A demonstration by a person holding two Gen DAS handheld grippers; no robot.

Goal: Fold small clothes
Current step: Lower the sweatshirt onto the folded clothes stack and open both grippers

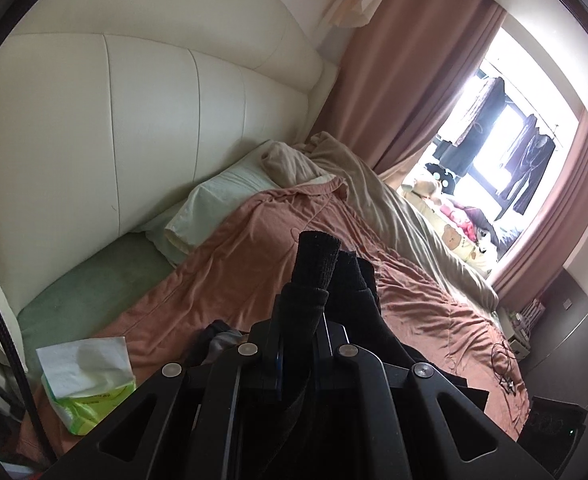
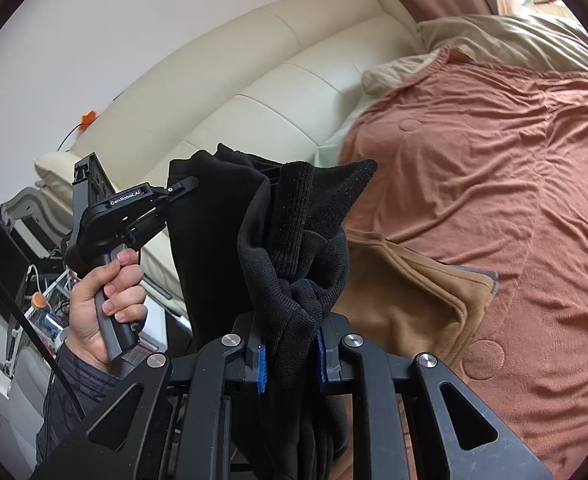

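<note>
While a bare hand [image 2: 101, 300] grips its handle at the far left, the left gripper [image 2: 187, 186] pinches one edge of a black knitted garment [image 2: 294, 240], jaws nearly closed on the cloth. Next over, the right gripper [image 2: 291, 356] clamps a bunched ribbed part of the same garment between its blue pads [image 2: 261, 368]. Both hold it above a bed covered by a wrinkled salmon-pink quilt [image 2: 494, 160]. Just beside it lies a folded tan cloth [image 2: 406, 292].

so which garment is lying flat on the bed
The tan garment, spread on the pink blanket; the black one hangs bunched between both tools.
</note>
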